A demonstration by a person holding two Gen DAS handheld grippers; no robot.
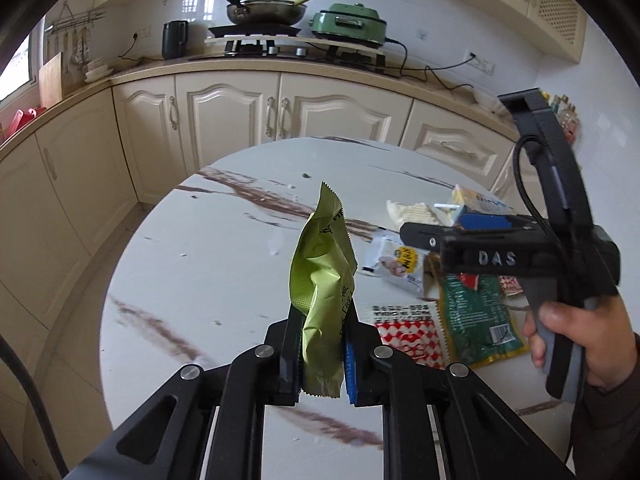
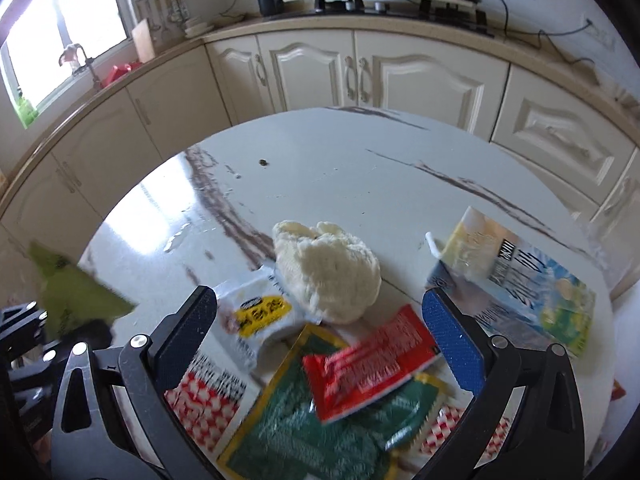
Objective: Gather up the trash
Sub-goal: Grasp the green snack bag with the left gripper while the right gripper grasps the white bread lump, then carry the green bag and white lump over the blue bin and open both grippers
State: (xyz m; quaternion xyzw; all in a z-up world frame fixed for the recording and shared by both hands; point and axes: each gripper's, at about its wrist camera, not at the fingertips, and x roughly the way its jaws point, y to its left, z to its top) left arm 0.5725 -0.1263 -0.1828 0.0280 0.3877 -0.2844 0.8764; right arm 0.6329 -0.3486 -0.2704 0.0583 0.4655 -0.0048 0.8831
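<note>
Left gripper (image 1: 322, 354) fingers pinching a crumpled lime-green plastic snack wrapper (image 1: 324, 280), wrapper upright, lifted clear of the round white marble-look bench (image 1: 192, 280) with brown veins. Same wrapper shows blurred at the left edge of the right wrist view (image 2: 76, 296).

Right gripper (image 2: 320, 336) fingers spread wide, nothing between the pads, hovering over the trash pile on the near right part of the bench. A hand (image 1: 580, 336) grips its handle in the left wrist view.

Pile under the right gripper: crumpled white paper towel wad (image 2: 328, 272), white pouch with yellow label (image 2: 256, 320) just left of the wad and touching it, red foil sachet (image 2: 368, 360) lying on top of a dark green packet with yellow border (image 2: 320, 432), red-and-white checkered wrapper (image 2: 208, 400) partly under the green packet. Blue-and-yellow drink carton (image 2: 516, 280) lying on its side, right of the wad, white straw at its near end.

Behind: cream cabinets, frying pan (image 1: 266, 10), green electric cooker (image 1: 348, 26), black kettle (image 1: 175, 39).
</note>
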